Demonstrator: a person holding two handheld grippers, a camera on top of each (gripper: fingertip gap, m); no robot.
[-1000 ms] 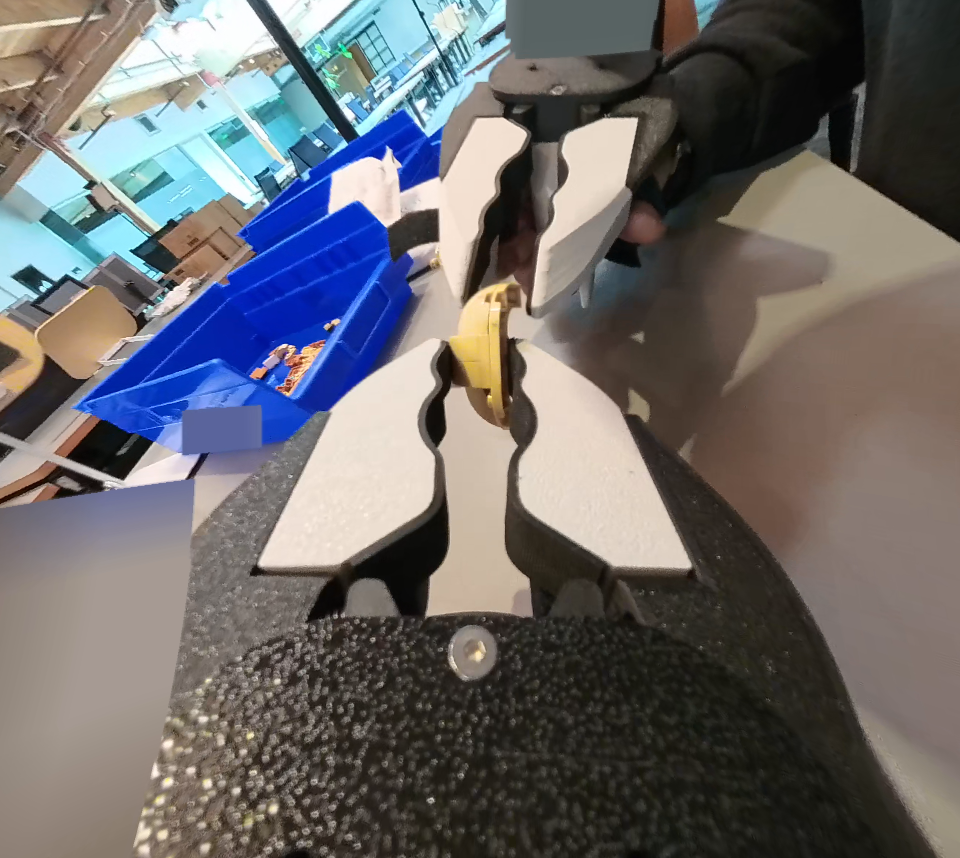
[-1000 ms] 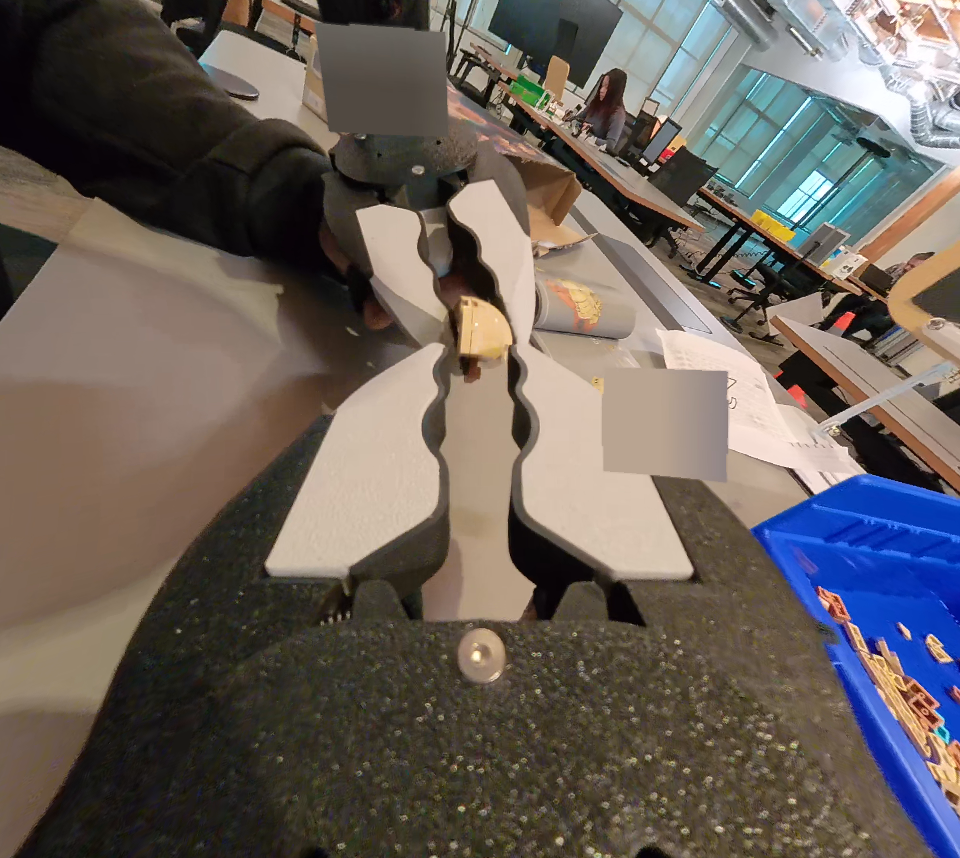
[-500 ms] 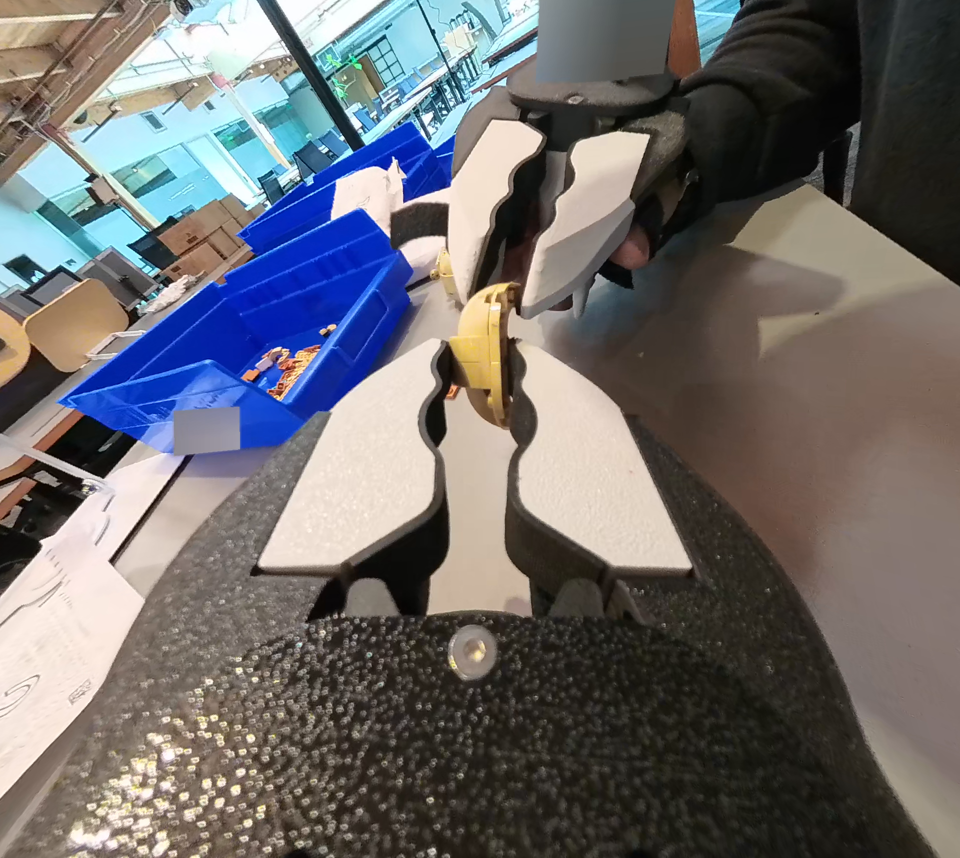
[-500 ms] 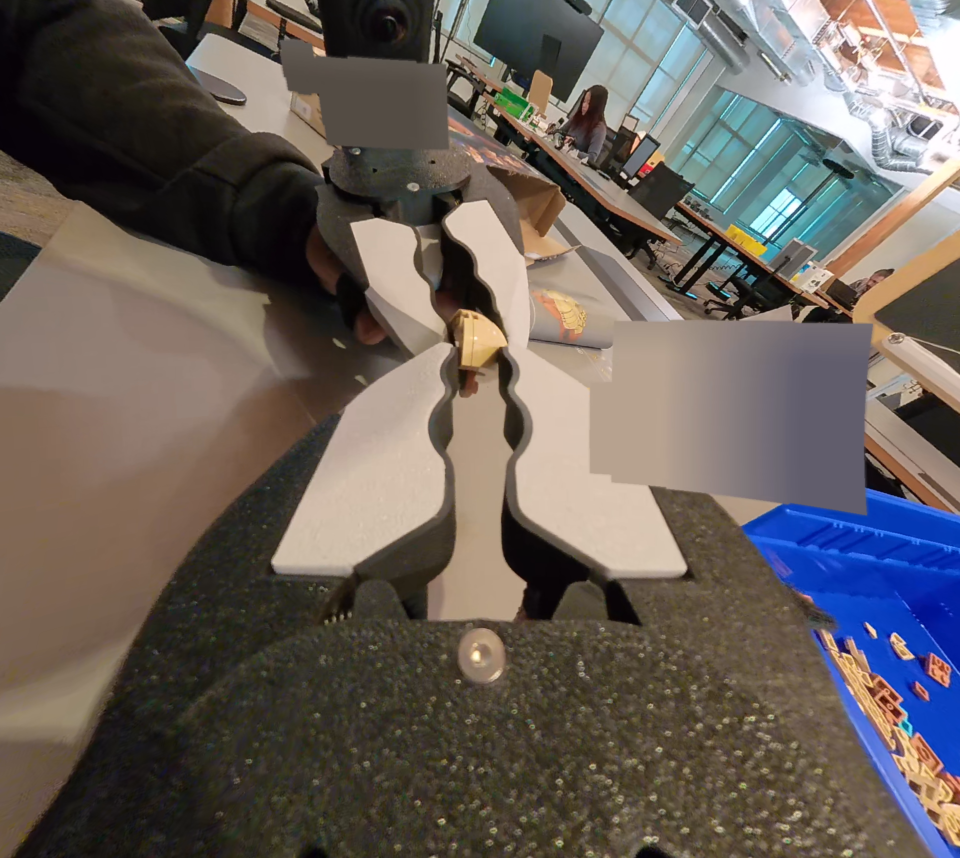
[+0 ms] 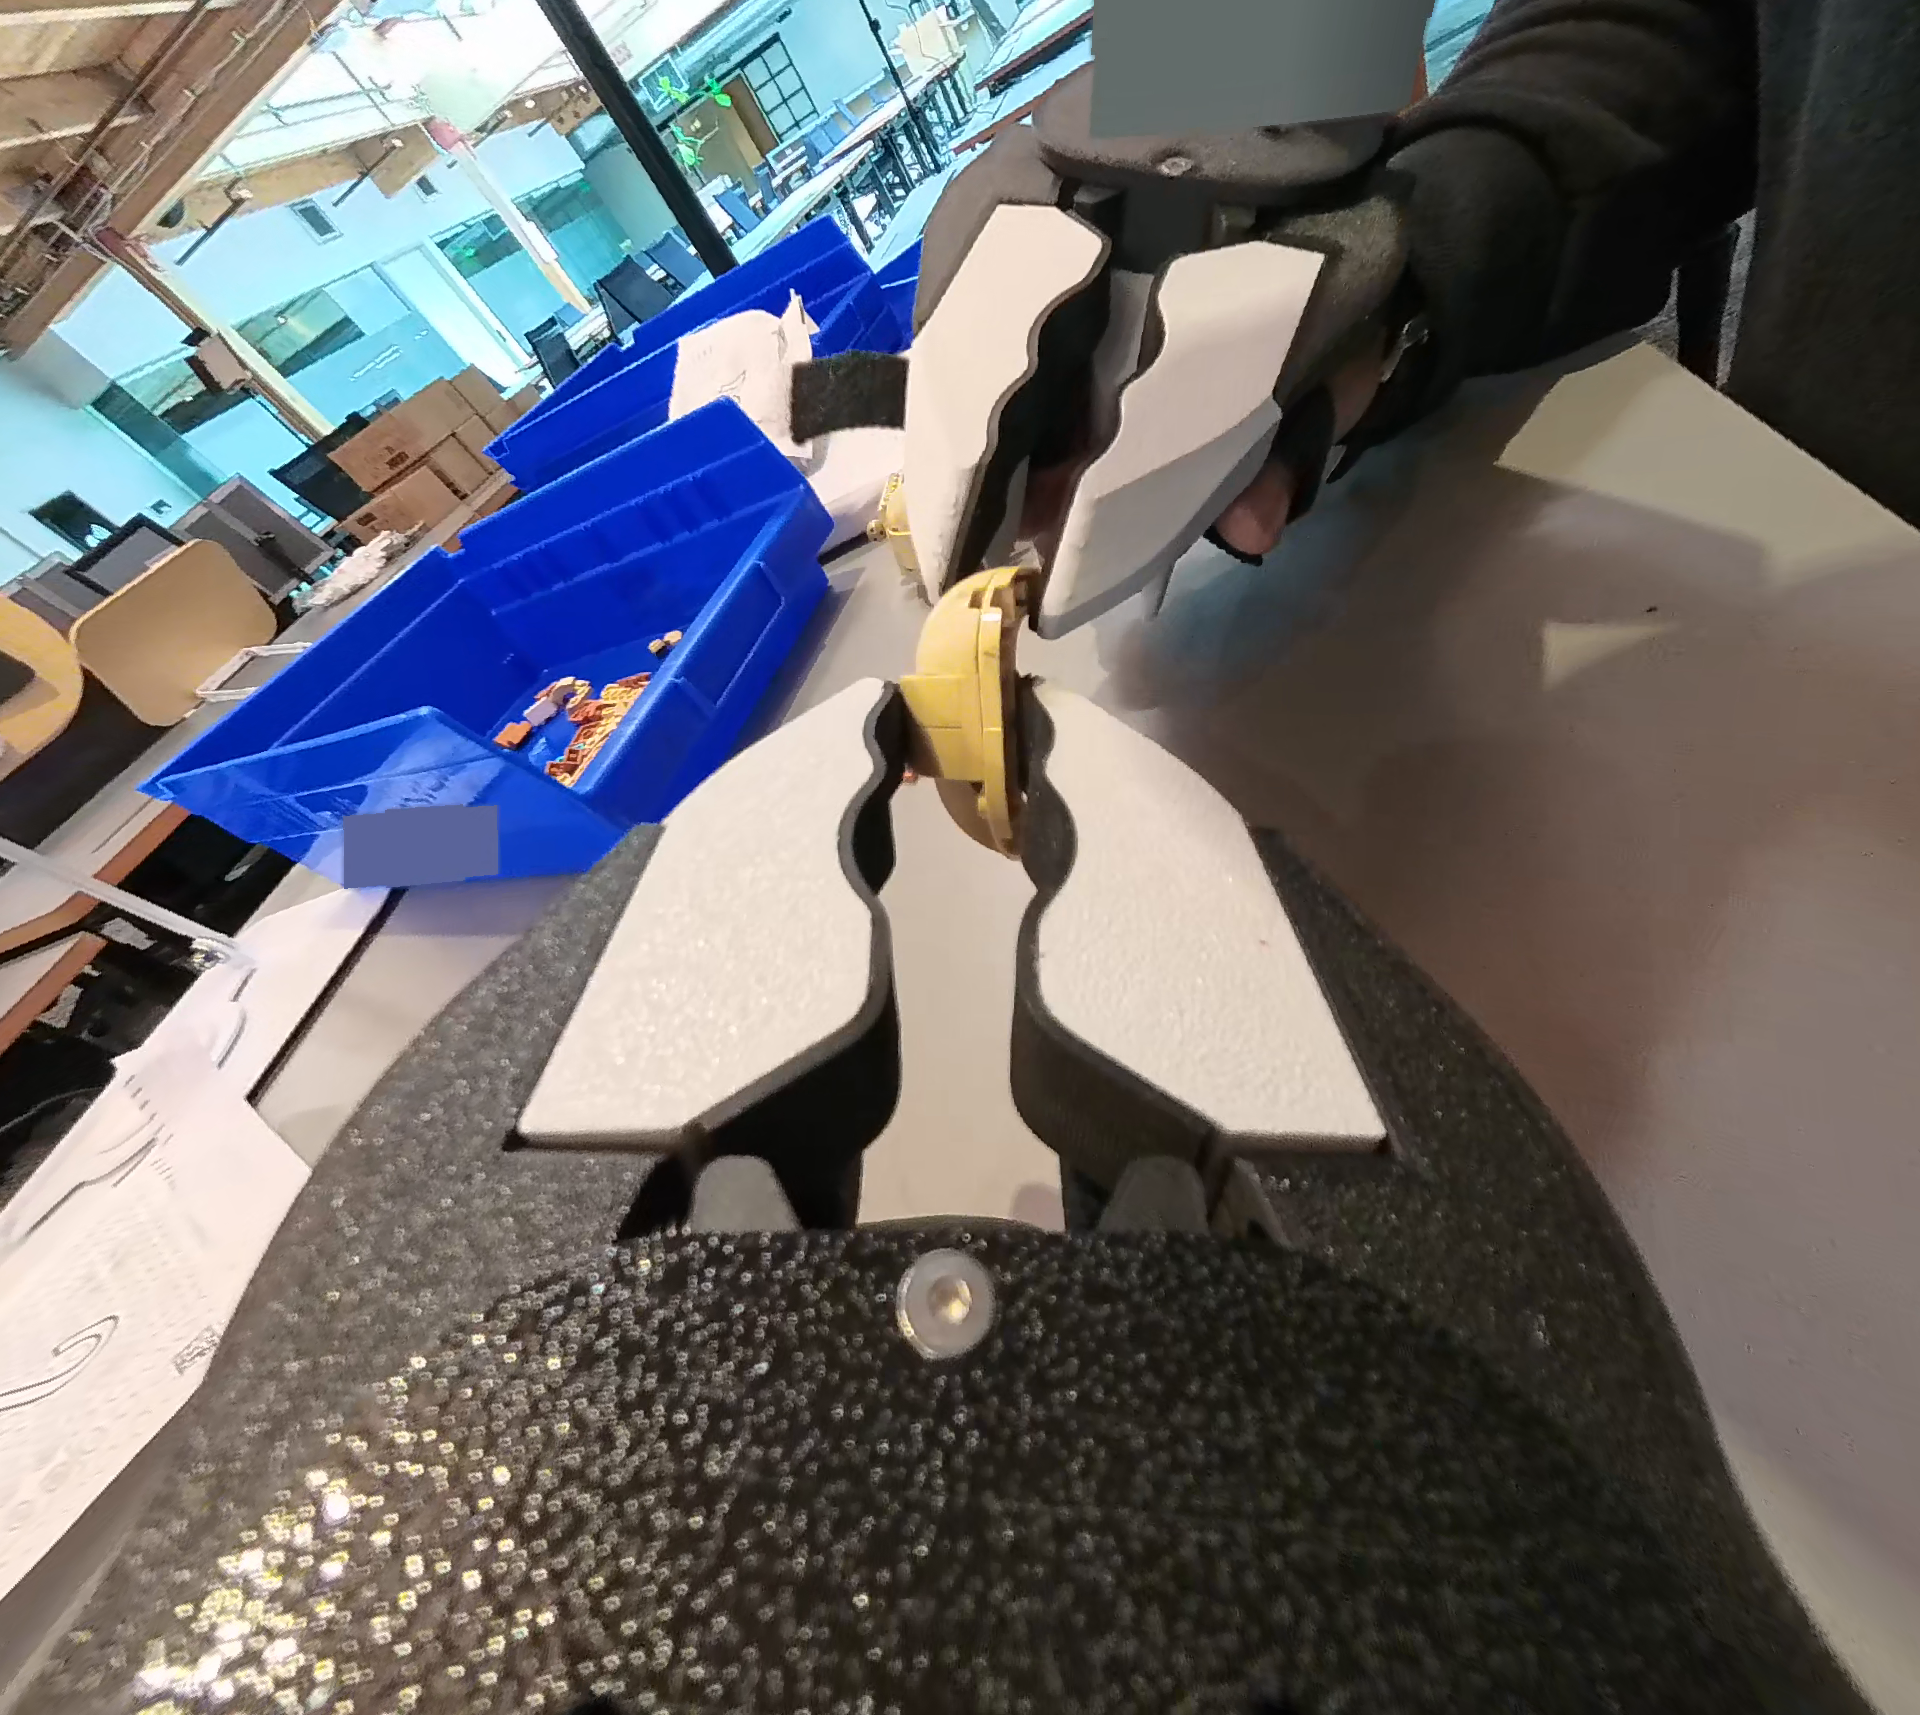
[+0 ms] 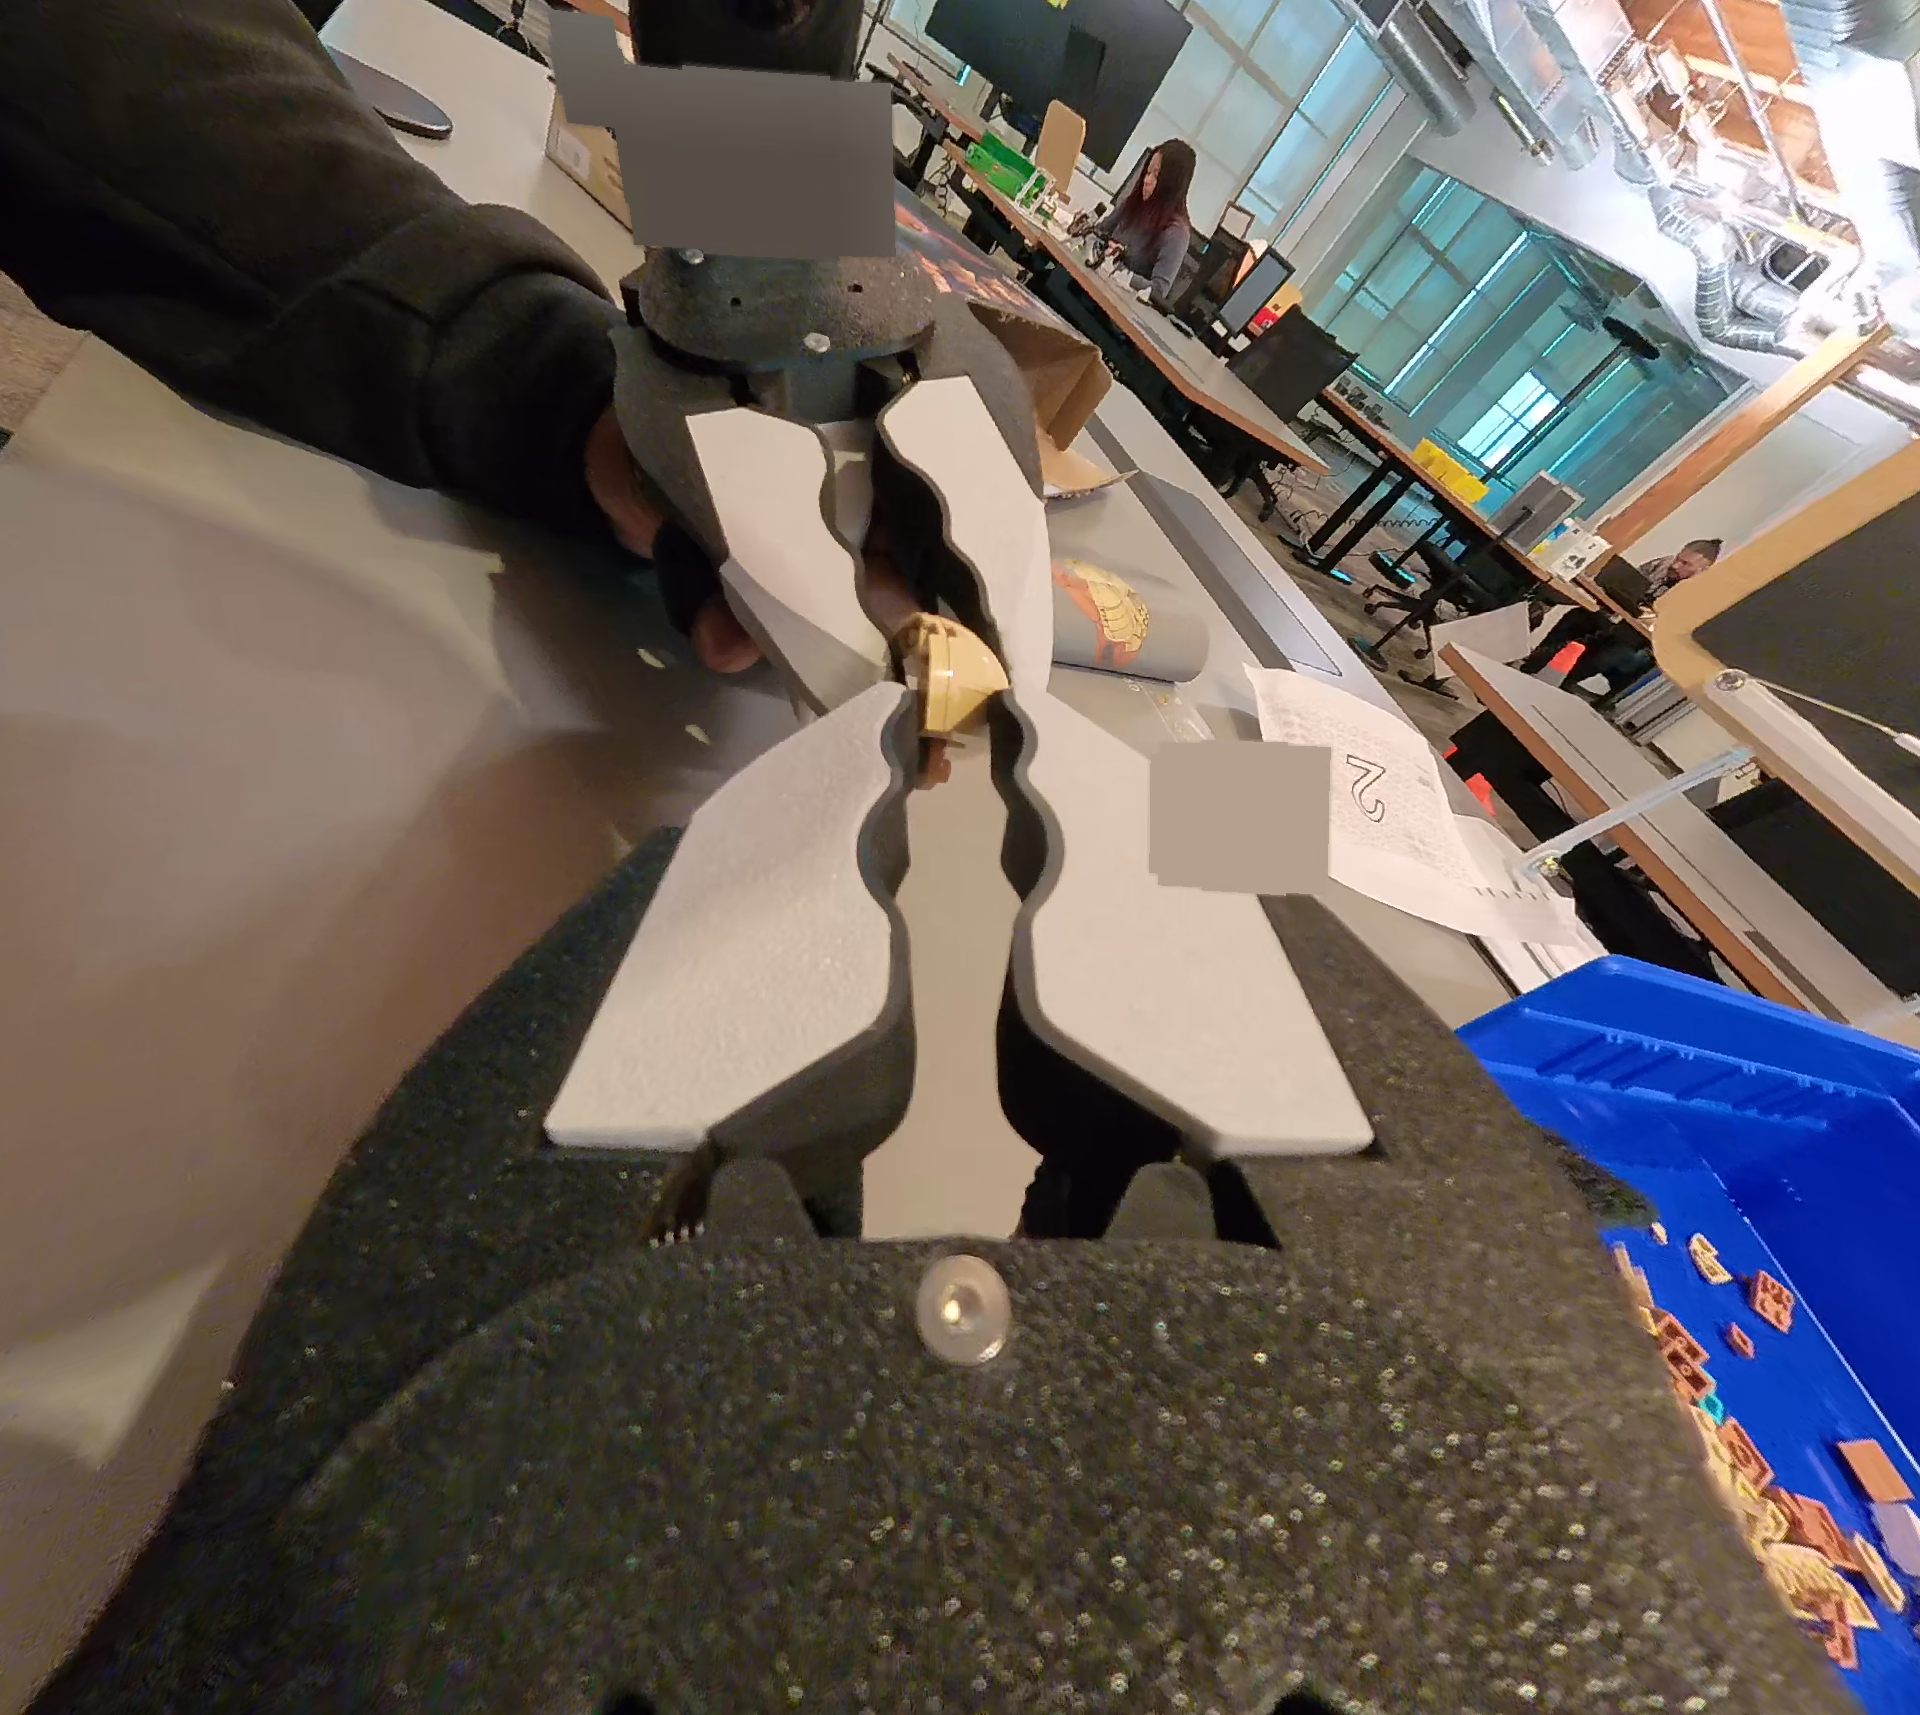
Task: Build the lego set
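Left gripper [image 5: 961, 725] clamps tan domed lego assembly [image 5: 966, 709] at tips; right gripper [image 6: 951, 715] pinches opposite edge. Light, rigid, likely pops apart; grip flat rim.

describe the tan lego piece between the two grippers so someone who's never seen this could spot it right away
Start at the grey table, with the blue bin of small brown and orange bricks at one side. Above it, two grippers meet tip to tip. Pinched in the left gripper is the tan lego piece: rounded, dome-like, the only tan thing held up off the table.
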